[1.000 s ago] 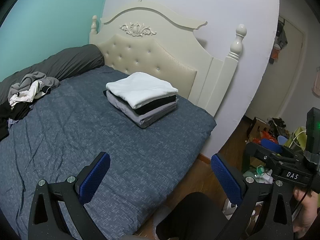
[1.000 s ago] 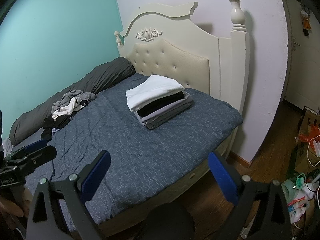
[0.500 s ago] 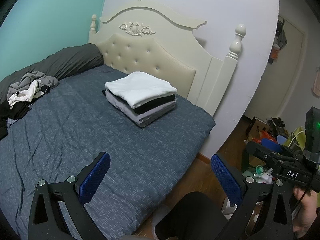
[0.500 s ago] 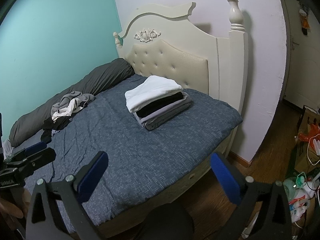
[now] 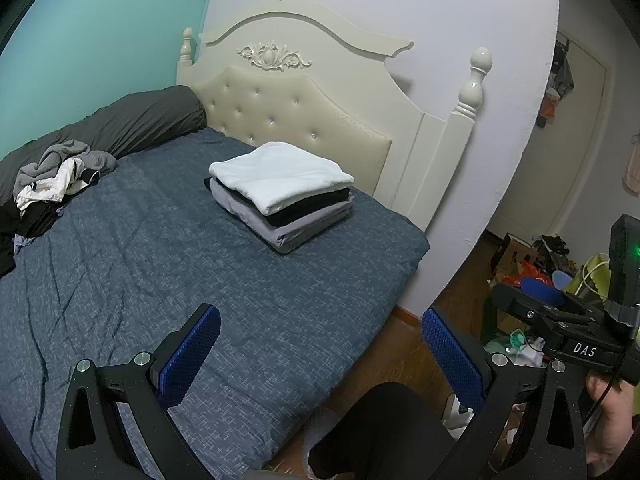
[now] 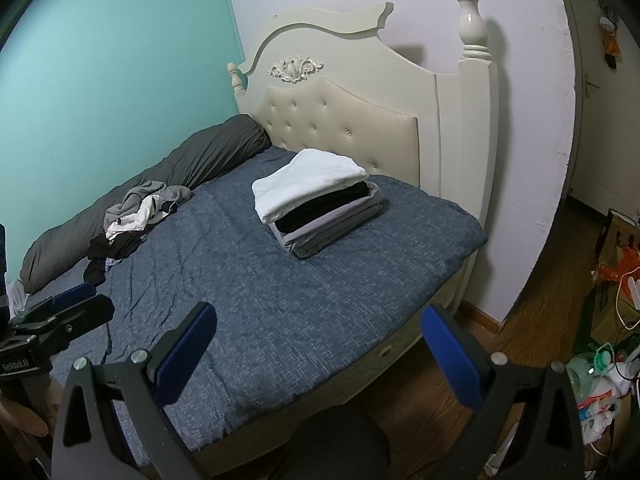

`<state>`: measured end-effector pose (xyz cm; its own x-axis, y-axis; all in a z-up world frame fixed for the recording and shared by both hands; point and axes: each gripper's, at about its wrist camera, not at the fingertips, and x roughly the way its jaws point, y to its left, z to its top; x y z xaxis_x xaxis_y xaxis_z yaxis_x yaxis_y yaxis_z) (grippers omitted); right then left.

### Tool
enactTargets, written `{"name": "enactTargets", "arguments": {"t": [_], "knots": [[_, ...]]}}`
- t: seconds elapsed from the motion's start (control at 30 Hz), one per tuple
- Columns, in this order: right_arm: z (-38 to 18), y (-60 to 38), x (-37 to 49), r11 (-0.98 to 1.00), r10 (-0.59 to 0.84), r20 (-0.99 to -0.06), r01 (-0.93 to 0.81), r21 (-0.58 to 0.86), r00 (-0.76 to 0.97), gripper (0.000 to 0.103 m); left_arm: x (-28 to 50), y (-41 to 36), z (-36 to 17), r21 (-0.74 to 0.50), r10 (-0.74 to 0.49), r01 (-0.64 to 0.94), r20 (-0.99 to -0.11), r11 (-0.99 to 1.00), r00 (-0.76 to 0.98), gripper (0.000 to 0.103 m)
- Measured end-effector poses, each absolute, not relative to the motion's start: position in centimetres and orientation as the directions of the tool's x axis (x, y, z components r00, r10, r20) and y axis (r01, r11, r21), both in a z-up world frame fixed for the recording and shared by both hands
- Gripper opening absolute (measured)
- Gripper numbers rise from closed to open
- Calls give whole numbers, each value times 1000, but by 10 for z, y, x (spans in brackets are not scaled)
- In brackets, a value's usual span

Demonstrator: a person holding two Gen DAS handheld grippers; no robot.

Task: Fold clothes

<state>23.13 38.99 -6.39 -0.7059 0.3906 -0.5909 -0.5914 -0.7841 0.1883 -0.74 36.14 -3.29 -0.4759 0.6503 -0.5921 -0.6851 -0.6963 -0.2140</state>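
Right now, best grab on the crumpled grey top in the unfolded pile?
Pinch the raised grey ridge at the top of the crumpled grey top, coming from above on the open-bed side. It lies uppermost on the pile, with the rolled duvet behind.

The left gripper (image 5: 320, 344) is held level with its blue-padded jaws spread wide and nothing between them. The right gripper (image 6: 320, 344) is likewise wide apart and empty. A hand (image 5: 612, 412) grips the right tool's handle at near right.
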Motion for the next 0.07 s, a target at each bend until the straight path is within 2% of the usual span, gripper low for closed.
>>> {"name": "enactTargets", "arguments": {"t": [0.07], "knots": [[-64,390,232,-784,390,-591,-591,190,-706,103,-8,362,-33,-214,651,-685,-592,-696,-476,103]]}}
